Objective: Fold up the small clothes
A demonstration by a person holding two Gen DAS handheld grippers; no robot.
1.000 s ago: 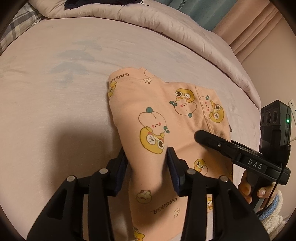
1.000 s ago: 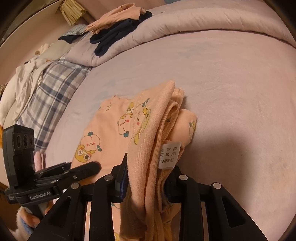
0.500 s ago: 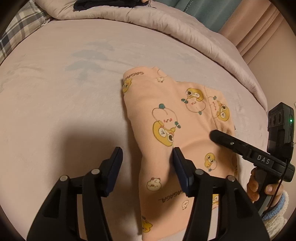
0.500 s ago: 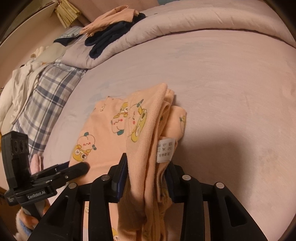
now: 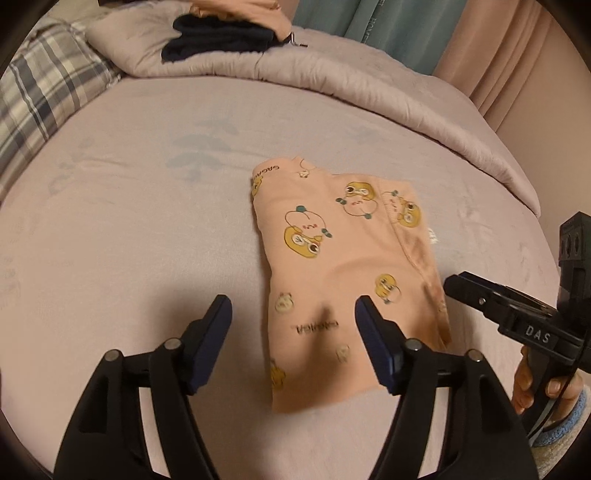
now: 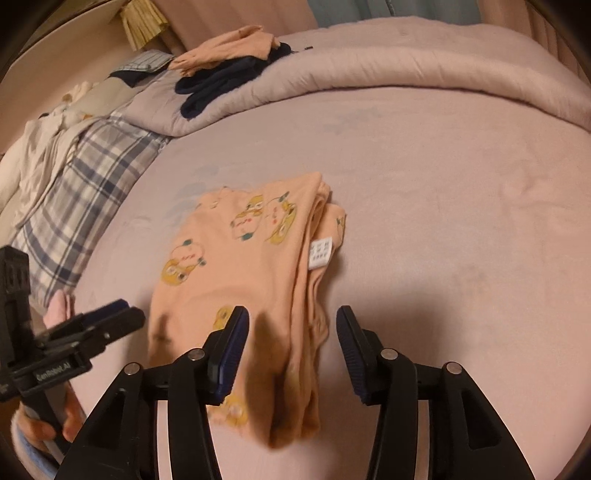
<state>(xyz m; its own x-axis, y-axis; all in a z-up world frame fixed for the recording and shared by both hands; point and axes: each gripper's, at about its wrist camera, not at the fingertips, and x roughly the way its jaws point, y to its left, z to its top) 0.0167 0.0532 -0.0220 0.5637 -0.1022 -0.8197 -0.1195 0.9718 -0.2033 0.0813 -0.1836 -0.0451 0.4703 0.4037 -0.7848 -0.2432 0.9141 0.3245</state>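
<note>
A small peach garment (image 5: 340, 266) printed with yellow cartoon figures lies folded flat on the pinkish bed sheet (image 5: 129, 240). It also shows in the right wrist view (image 6: 258, 266), with a white care label (image 6: 320, 253) at its right edge. My left gripper (image 5: 293, 314) is open and empty, just above the garment's near left edge. My right gripper (image 6: 291, 328) is open and empty over the garment's near right edge. The right gripper shows from the side in the left wrist view (image 5: 498, 306), and the left gripper in the right wrist view (image 6: 92, 328).
A rolled lilac duvet (image 5: 332, 70) runs along the far side, with dark navy clothes (image 6: 221, 81) and a peach garment (image 6: 229, 50) piled on it. A plaid pillow (image 6: 85, 199) and white clothes (image 6: 33, 158) lie at the left. Curtains (image 5: 406, 33) hang behind.
Both grippers opened and let go of the garment, which dropped flat on the bed. Both grippers pulled back towards me and rose a little.
</note>
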